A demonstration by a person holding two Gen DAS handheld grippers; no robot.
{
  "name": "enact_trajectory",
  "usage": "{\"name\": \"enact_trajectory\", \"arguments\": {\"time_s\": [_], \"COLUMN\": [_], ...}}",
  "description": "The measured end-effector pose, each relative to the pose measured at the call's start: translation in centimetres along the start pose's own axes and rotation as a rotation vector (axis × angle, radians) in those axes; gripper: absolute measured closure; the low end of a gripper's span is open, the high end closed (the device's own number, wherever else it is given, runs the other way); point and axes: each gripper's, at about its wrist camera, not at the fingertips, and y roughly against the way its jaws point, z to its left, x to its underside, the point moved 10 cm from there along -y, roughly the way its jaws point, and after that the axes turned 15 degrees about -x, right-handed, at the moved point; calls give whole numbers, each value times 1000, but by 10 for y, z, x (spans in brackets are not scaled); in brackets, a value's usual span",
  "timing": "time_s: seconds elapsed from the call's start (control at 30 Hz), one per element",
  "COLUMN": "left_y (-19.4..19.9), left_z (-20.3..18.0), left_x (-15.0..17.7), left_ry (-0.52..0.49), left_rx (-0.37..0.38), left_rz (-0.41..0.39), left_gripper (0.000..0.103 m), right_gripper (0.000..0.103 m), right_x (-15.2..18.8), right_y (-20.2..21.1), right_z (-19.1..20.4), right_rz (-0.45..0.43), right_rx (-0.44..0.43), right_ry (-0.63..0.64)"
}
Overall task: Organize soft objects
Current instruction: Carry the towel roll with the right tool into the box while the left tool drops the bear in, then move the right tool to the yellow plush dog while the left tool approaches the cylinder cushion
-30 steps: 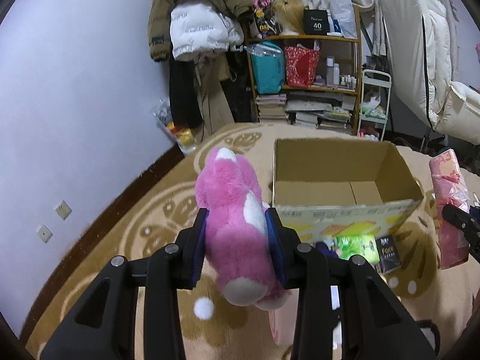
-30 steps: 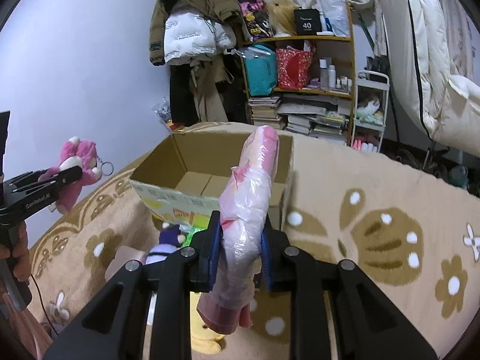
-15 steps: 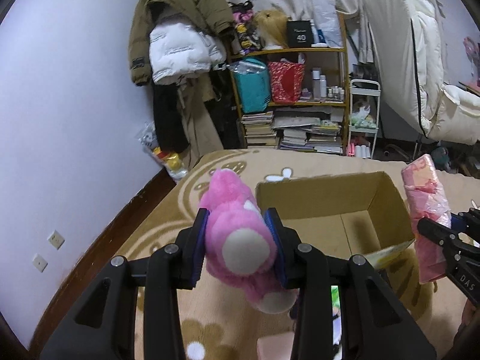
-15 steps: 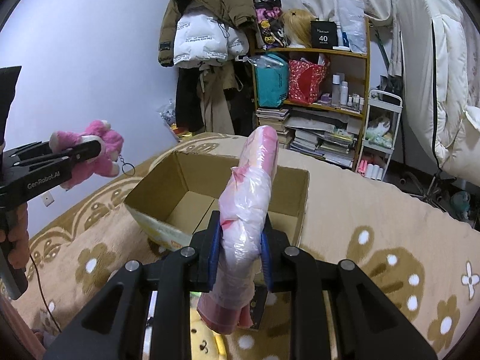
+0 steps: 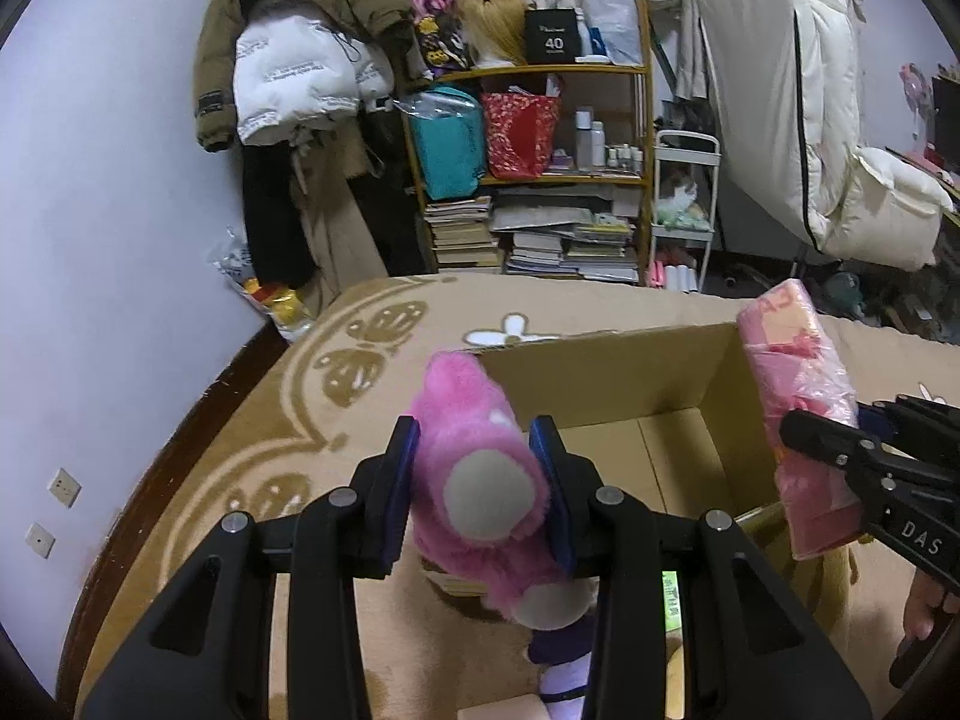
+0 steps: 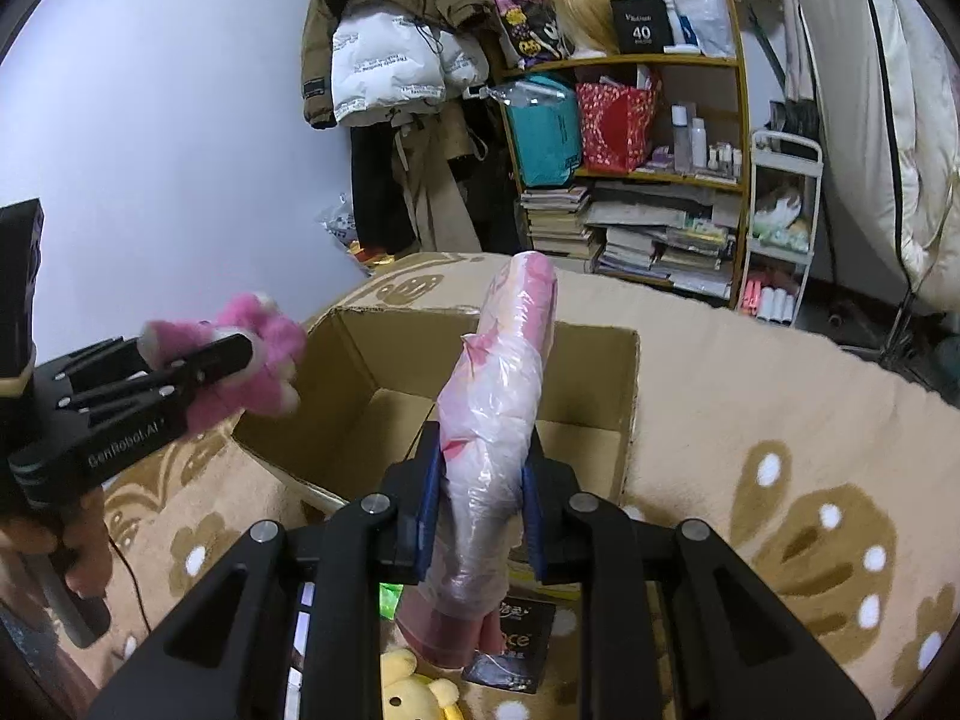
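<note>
My left gripper [image 5: 477,480] is shut on a pink plush toy [image 5: 480,468] and holds it above the left near corner of an open cardboard box [image 5: 606,378]. It shows at the left of the right wrist view [image 6: 234,348] with the toy [image 6: 264,360]. My right gripper [image 6: 480,480] is shut on a pink plastic-wrapped soft bundle [image 6: 504,396], upright over the box's near edge [image 6: 624,396]. The bundle also shows at the right of the left wrist view [image 5: 798,420].
The box stands on a beige patterned rug [image 6: 780,420]. A yellow plush [image 6: 414,690], a purple toy [image 5: 564,654] and a dark packet [image 6: 516,642] lie on the rug near the box. A shelf of books [image 5: 540,228], hanging coats [image 5: 300,78] and a white cart [image 6: 780,228] stand behind.
Both grippers have risen and moved forward over the box with their loads. The pink plush has tipped toward the camera and now hangs over the box's corner.
</note>
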Motion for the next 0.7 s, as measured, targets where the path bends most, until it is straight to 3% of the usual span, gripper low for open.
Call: {"name": "enact_trajectory", "arguments": {"time_s": [0.23, 0.3, 0.47, 0.57, 0.63, 0.7], "left_y": [3, 3, -1, -2, 0, 4], "left_z": [-15, -15, -7, -1, 4, 12], "left_x": [-1, 0, 4, 6, 7, 9], "left_ry": [-3, -2, 34, 26, 34, 45], "left_rx": [57, 55, 53, 28, 13, -4], "left_rz": [-23, -30, 1, 18, 22, 17], "left_gripper": [67, 67, 64, 44, 42, 39], "right_gripper": [76, 64, 47, 41, 35, 20], "right_x": [5, 4, 7, 8, 8, 8], "right_y": [-9, -7, 1, 5, 8, 12], "right_z": [-1, -3, -4, -1, 4, 7], "right_rz": [9, 0, -6, -4, -4, -5], "right_rx": [-4, -1, -1, -4, 12, 21], "right_ry": [-15, -24, -36, -30, -6, 13]}}
